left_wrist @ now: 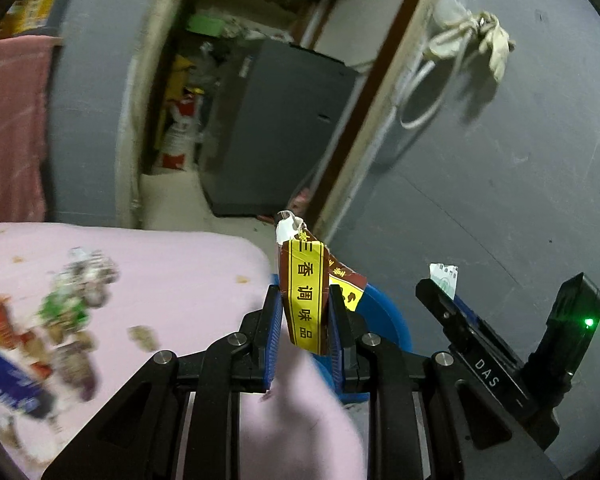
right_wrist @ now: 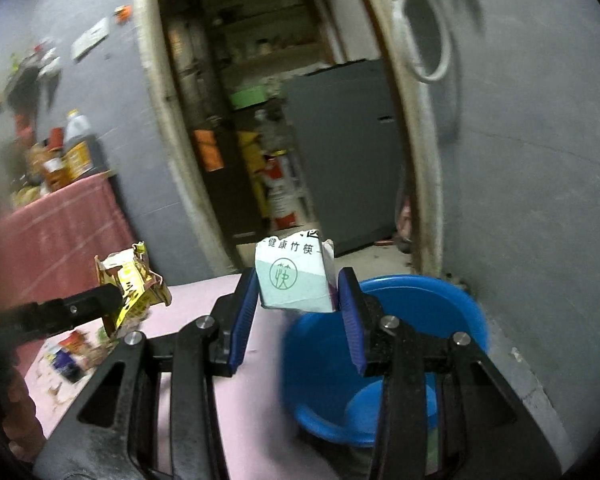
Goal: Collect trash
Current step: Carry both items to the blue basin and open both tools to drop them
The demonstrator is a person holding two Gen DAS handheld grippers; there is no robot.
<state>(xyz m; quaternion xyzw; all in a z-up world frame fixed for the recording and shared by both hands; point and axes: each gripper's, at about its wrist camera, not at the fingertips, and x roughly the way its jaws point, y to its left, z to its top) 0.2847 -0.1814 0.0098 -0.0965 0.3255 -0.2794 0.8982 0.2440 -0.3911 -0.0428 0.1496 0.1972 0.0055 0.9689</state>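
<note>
1. Currently, at 9 o'clock in the left wrist view, blurred scattered wrappers (left_wrist: pixel 60 320) lie on the pink cloth (left_wrist: pixel 172 264) over the table.
2. Left gripper (left_wrist: pixel 305 312): jaws narrowly parted, blue pads clamped on a torn brown-and-yellow seasoning packet (left_wrist: pixel 306 292) standing upright between them. The right wrist view shows this gripper at 9 o'clock, packet crumpled at its tip.
3. Blue plastic basin (left_wrist: pixel 384 316) sits just behind the left gripper, at 3 o'clock of it, mostly hidden; it stands on the floor beside the table's edge.
4. Right gripper (right_wrist: pixel 298 308): jaws moderately parted, pads pressed on both sides of a white-and-green chopstick carton (right_wrist: pixel 294 280), held tilted. In the left wrist view it appears at 4 o'clock.
5. From the right wrist, the basin is at 5 o'clock, below and right of the carton.
6. Background: open doorway (right_wrist: pixel 276 100), grey wall (right_wrist: pixel 540 200).
</note>
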